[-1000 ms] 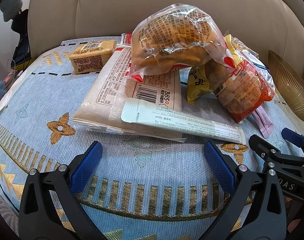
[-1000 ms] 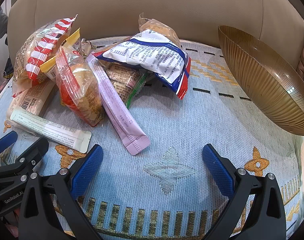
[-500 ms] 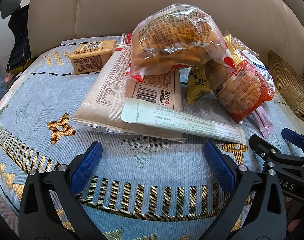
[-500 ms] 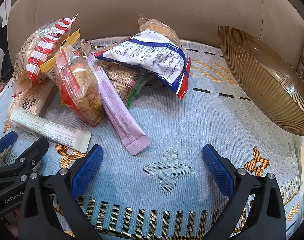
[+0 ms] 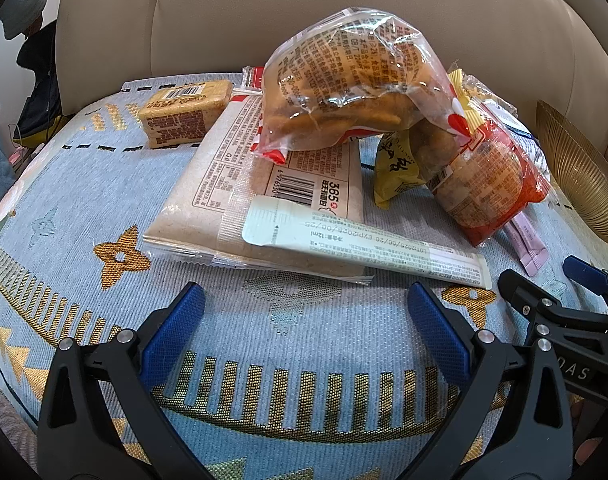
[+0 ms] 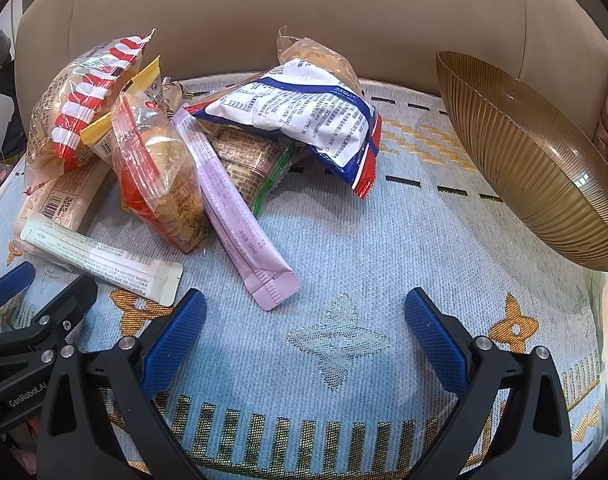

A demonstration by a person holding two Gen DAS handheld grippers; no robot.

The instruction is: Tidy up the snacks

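A heap of snack packets lies on a light blue patterned cloth [image 5: 287,344]. In the left wrist view a clear bag of golden cakes [image 5: 344,92] tops a flat beige pack [image 5: 231,184], with a pale stick sachet [image 5: 364,244] in front and a small brown block [image 5: 183,114] apart at the back left. In the right wrist view a pink stick sachet [image 6: 235,212], a red-edged cake bag [image 6: 159,176] and a white-blue packet [image 6: 299,120] lie in the heap. My left gripper [image 5: 304,332] is open and empty just before the pale sachet. My right gripper [image 6: 304,340] is open over bare cloth.
A ribbed golden bowl [image 6: 536,160] stands tilted at the right, empty as far as I see. A beige sofa back [image 6: 304,12] closes off the far side. Each gripper shows at the edge of the other's view, the left gripper [image 6: 27,320] close beside the right.
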